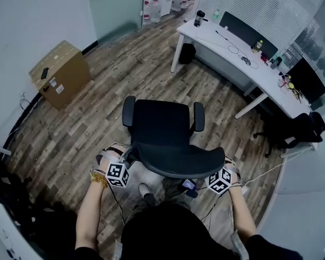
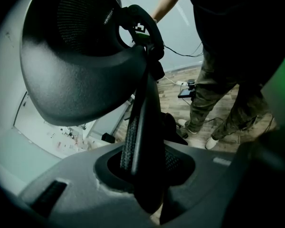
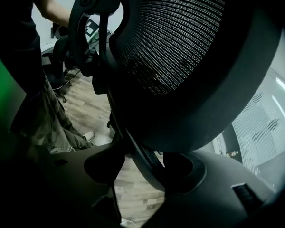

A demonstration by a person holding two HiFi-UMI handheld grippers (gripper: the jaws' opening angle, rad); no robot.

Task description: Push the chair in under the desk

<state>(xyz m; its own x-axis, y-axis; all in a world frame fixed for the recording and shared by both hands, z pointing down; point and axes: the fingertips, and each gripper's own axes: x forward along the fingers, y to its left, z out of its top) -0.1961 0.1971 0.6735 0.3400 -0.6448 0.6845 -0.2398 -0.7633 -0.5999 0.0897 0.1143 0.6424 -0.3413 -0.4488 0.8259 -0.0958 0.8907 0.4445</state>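
A black office chair [image 1: 162, 126] stood in the middle of the wooden floor [image 1: 97, 118]. It was well apart from the white surface [image 1: 222, 47] at the upper right of the head view, and its seat faced away from the person. The person stood right behind its backrest [image 1: 179, 161] with 1 gripper at each side edge.

The left gripper [image 1: 130, 156] was at the backrest's left edge. In the left gripper view, the left gripper [image 2: 145, 163] had its 2 jaws pinched on the thin rim of the mesh backrest [image 2: 85, 70], and the rim rose straight up from between them. The person's trousers [image 2: 213, 99] and a light shoe showed behind it.

The right gripper [image 1: 221, 168] was at the backrest's right edge. In the right gripper view, the right gripper [image 3: 142, 163] had its jaws set wider. The dark rim of the backrest [image 3: 180, 56] ran slantwise between them and met both. A wedge of floor showed beside the rim.

A cardboard box [image 1: 59, 72] sat near the wall at the left. On the surface stood a dark bottle [image 1: 199, 18] at the near end, a black monitor [image 1: 247, 32] farther along, and some cables. The space beneath the surface was open, and the chair was not under it.
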